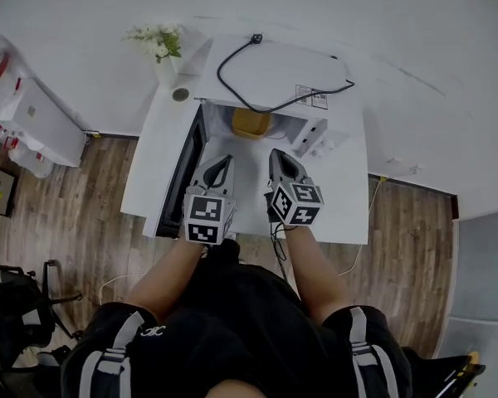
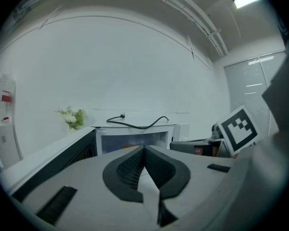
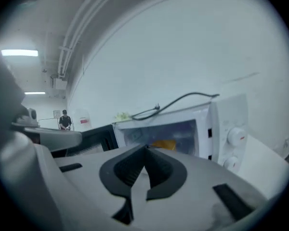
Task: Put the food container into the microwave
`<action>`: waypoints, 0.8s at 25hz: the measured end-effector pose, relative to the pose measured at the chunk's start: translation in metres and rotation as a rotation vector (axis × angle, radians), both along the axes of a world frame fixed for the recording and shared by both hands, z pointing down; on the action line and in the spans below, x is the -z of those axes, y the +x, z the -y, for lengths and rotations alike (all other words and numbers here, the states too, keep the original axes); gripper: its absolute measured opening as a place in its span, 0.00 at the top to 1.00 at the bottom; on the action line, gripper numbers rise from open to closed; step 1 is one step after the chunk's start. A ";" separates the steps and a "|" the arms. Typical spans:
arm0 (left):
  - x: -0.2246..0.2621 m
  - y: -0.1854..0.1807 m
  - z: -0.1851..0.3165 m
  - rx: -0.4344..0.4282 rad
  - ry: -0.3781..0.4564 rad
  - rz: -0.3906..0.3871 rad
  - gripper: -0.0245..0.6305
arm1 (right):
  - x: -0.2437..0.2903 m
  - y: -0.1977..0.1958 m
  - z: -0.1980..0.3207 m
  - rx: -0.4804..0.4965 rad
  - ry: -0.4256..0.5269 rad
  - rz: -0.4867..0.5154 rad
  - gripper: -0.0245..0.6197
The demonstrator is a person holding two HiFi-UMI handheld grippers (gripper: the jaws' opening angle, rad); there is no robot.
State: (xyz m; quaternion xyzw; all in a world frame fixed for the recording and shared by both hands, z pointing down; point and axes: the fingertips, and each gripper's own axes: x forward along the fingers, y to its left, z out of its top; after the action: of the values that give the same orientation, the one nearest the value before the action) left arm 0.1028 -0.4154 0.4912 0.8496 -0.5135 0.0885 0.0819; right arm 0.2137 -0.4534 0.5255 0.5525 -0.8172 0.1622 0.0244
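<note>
Both claws pressed together, pinching nothing: left claw (image 1: 226,159), right claw (image 1: 275,153) hover just before the microwave (image 1: 275,71). Container (image 1: 251,123) sits inside the microwave, door (image 1: 187,166) open at its left; placement looks done, so no grip needed.

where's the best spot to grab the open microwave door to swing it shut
Probably its free end, the edge nearest the person. The microwave door stands swung out at the left of the cavity, hinged at the front of the microwave, so the end away from the hinge gives the most leverage. Come at its outer left face with the left gripper, shut and empty beside it.
</note>
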 end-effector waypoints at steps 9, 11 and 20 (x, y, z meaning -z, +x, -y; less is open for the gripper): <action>0.018 0.003 -0.033 -0.007 0.034 -0.007 0.94 | 0.063 0.017 -0.064 -0.067 0.214 -0.054 0.96; 0.018 0.003 -0.036 -0.006 0.034 -0.008 0.94 | 0.055 0.018 -0.069 -0.077 0.202 -0.064 0.96; 0.019 0.006 -0.043 -0.020 0.032 0.006 0.94 | 0.057 0.017 -0.075 -0.088 0.202 -0.066 0.96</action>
State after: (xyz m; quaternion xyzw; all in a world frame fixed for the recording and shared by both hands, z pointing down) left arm 0.1091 -0.3723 0.4724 0.8555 -0.5068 0.0834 0.0661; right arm 0.2310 -0.3781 0.4688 0.5925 -0.8031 0.0615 -0.0118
